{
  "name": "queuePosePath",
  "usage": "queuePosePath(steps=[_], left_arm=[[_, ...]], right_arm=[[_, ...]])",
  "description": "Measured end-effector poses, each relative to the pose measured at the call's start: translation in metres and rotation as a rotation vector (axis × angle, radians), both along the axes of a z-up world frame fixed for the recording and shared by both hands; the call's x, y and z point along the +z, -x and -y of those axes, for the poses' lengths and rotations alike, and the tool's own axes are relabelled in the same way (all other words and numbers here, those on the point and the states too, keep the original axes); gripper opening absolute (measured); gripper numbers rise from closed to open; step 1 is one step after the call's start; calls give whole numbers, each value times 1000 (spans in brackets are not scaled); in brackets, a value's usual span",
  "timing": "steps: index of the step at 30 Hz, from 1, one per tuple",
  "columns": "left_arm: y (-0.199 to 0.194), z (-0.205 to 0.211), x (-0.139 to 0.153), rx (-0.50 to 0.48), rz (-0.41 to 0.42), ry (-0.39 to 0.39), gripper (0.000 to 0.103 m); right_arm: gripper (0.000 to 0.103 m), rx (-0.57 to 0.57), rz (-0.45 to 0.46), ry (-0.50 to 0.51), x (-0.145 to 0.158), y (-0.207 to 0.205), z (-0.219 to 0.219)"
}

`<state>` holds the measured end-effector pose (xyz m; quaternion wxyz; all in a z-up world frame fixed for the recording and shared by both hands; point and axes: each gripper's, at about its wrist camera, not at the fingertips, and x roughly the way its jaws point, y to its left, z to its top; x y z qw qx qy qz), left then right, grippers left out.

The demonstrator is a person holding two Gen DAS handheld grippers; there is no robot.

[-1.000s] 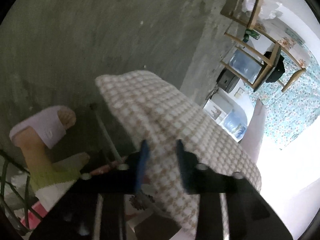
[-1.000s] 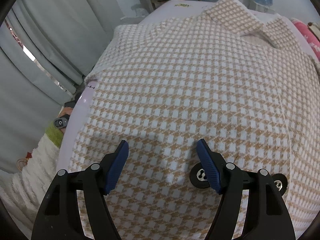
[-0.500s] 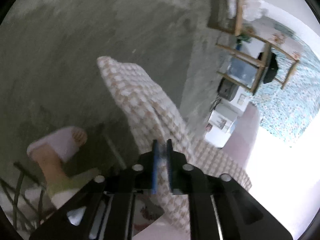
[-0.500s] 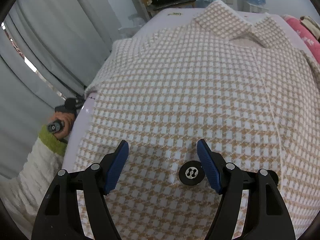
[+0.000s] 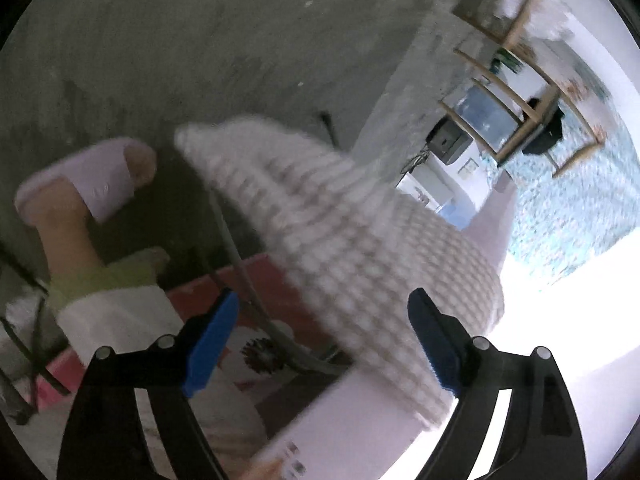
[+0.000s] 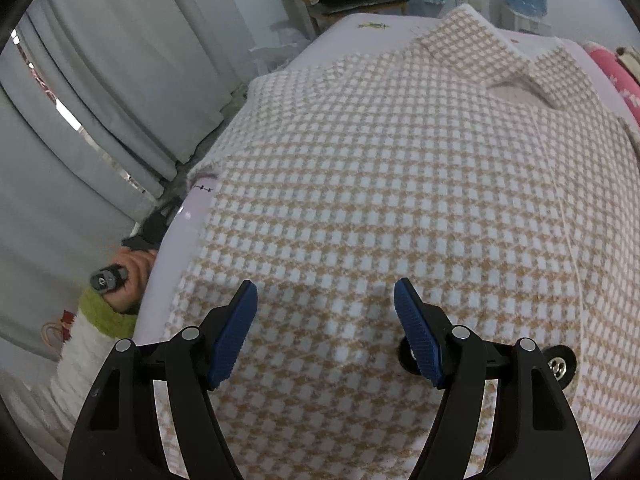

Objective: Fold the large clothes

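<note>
Two grippers are standing wide, neither holding cloth. Left gripper (image 5: 322, 342) is hanging beside the bed edge, where the checked coat's sleeve (image 5: 340, 232) is drooping floorward. Right gripper (image 6: 325, 334) is hovering over the coat (image 6: 400, 200) lying spread on the bed (image 6: 360, 28). Judgement: the sleeve wants gripping near its cuff and carrying across the body.

Your left gripper (image 5: 322, 332) and right gripper (image 6: 325, 330) look alike: black angular frames, silver pivot screws, ribbed blue pads (image 6: 416, 332). At eight o'clock in the right view, your bare-skinned hand (image 6: 130, 276) shows a fuzzy lime-green cuff (image 6: 102, 314) on a white fleecy sleeve (image 6: 80, 364).
</note>
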<state>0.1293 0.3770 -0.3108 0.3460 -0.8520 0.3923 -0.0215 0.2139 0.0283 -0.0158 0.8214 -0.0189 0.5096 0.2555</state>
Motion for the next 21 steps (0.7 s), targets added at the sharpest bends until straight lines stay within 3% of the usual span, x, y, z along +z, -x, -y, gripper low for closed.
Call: queuePosePath(steps=[7, 11, 13, 14, 16, 17, 19, 21], left_arm=[[-29, 10, -35, 52, 12, 106, 85], [-42, 8, -48, 68, -13, 110, 85], [-49, 4, -46, 64, -21, 73, 82], [-50, 0, -43, 66, -26, 42, 77], [-50, -10, -34, 78, -37, -19, 57], [-49, -16, -28, 82, -38, -58, 54], [-48, -37, -3, 73, -47, -208, 32], [-46, -53, 21, 54, -56, -348, 17]], right_arm=[[68, -5, 10, 49, -2, -6, -6], [68, -21, 14, 53, -3, -12, -5], [68, -30, 20, 57, -3, -14, -3], [68, -32, 21, 60, -3, -14, -3], [68, -38, 25, 65, -3, -15, 0], [68, -41, 27, 65, -3, -16, 0], [68, -48, 34, 60, -2, -14, 3], [68, -56, 43, 52, 1, -10, 6]])
